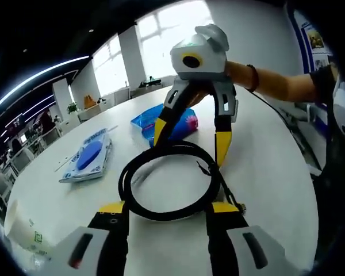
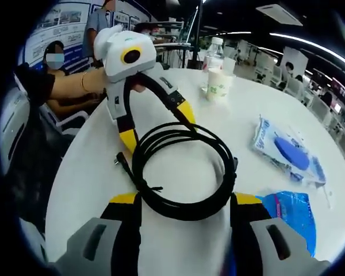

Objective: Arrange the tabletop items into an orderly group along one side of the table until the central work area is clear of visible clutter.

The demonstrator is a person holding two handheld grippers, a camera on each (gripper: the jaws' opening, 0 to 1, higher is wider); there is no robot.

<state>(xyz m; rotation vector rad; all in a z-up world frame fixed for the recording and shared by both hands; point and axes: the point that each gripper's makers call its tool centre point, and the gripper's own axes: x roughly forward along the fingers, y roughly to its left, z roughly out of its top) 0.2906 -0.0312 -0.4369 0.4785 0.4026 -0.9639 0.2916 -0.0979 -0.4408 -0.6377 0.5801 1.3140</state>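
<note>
A coiled black cable (image 1: 171, 181) lies on the round white tabletop (image 1: 276, 167) between both grippers, left gripper (image 1: 168, 208) and right gripper (image 2: 184, 201), fingers spread apart, perhaps touching it. The right gripper view adds a paper cup (image 2: 217, 84) and bottle (image 2: 214, 50); blue packets (image 1: 91, 156) lie aside in a bright office

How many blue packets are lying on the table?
2. One flat packet with a blue oval lies out on the open table. A crinkly blue bag lies closer to the black cable coil, just beside the right gripper. More might be out of view.
</note>
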